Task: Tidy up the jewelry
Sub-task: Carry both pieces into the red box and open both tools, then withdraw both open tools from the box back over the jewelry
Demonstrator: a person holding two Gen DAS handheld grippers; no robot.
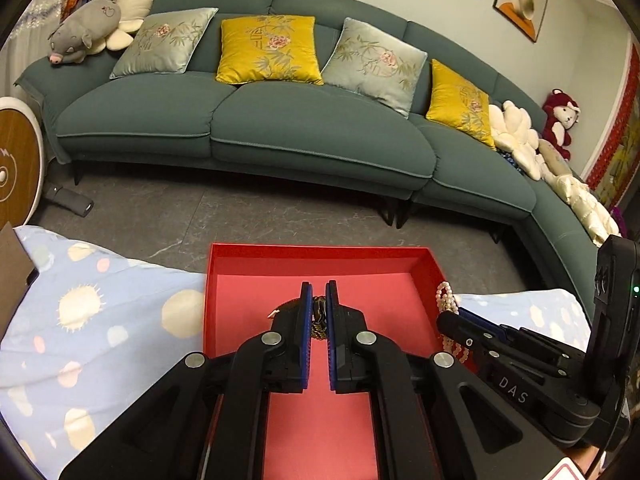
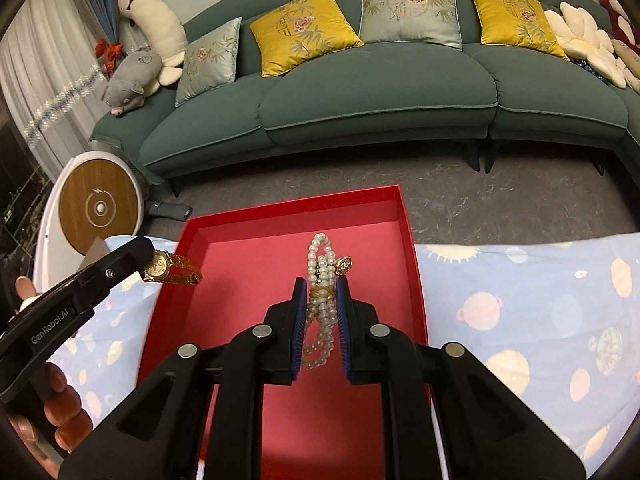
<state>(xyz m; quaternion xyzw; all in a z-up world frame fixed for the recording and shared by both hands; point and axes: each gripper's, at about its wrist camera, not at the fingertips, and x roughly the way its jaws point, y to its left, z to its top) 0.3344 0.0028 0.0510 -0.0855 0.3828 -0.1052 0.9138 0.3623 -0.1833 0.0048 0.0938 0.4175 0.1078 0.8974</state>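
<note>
Pearl strands (image 2: 320, 304), white and looped several times with a gold clasp, pinched between the blue pads of the right claw (image 2: 323, 300) above the red tray (image 2: 408, 240); lower loops partly hidden by the pads. Gold watch (image 2: 166, 269) clamped in the left claw (image 1: 319, 308), dial visible, band end cut off behind the finger. Tray on blue-patterned bench cloth (image 2: 520, 300).

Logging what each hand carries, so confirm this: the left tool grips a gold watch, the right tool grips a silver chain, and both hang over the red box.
One error: the right tool grips a pearl necklace, not a silver chain, as the right wrist view shows. The rest stands: the left tool grips the gold watch, both over the red box.
</note>
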